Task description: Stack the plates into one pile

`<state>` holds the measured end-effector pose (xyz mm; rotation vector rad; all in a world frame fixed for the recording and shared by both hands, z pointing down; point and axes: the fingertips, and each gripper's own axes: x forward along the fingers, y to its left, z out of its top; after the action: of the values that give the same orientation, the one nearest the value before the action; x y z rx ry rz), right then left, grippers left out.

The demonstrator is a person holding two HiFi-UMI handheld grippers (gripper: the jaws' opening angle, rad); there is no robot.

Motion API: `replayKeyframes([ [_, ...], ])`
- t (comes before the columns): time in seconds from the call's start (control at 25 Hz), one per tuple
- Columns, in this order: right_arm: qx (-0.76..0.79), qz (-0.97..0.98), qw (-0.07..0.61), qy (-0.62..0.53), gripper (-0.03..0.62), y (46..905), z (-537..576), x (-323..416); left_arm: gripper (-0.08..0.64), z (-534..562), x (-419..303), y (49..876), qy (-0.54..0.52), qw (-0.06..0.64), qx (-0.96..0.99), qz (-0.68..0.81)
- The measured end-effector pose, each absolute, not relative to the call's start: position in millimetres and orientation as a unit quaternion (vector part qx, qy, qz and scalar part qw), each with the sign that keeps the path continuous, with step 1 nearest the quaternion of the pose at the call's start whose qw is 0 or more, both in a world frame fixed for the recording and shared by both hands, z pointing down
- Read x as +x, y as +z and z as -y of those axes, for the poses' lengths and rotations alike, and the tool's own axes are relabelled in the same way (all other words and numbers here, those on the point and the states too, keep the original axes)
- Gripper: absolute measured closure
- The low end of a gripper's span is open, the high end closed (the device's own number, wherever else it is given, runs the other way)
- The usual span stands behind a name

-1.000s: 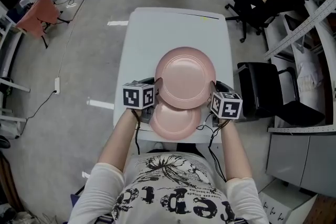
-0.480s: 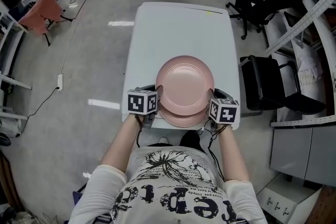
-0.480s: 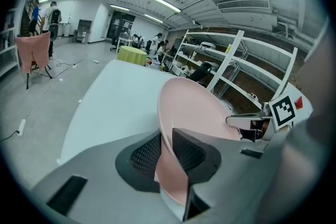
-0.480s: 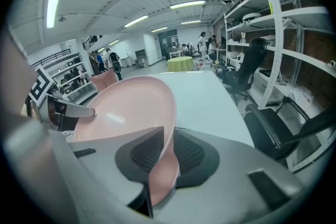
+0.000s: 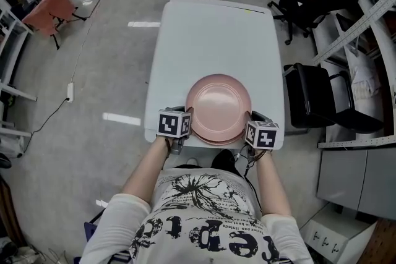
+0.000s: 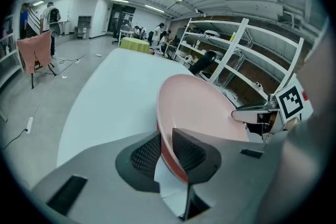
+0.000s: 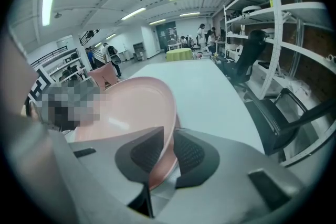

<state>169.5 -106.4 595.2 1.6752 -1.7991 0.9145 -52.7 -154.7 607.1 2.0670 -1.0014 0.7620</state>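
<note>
White table [image 5: 210,34]; left claw [image 6: 166,138], right claw [image 7: 169,138] pinch pink plate [image 5: 218,107] rim, grip clear only in gripper views.

Top plate [image 5: 219,107] covers nearly all of the lower plate [image 5: 218,141], with just a sliver of rim peeking out nearside. From the head view, marker cubes hide the jaws of the left hand-held gripper [image 5: 185,125] and right hand-held gripper [image 5: 252,132]. Whether the plates touch, can't tell.
</note>
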Motion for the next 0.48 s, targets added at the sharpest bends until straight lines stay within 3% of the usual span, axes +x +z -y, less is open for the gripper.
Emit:
replayKeyframes([
  [0.48, 0.601, 0.658, 0.275, 0.361, 0.523, 619, 100, 171, 0.471, 156, -45, 622, 0.352, 0.256, 0.794, 0.424],
])
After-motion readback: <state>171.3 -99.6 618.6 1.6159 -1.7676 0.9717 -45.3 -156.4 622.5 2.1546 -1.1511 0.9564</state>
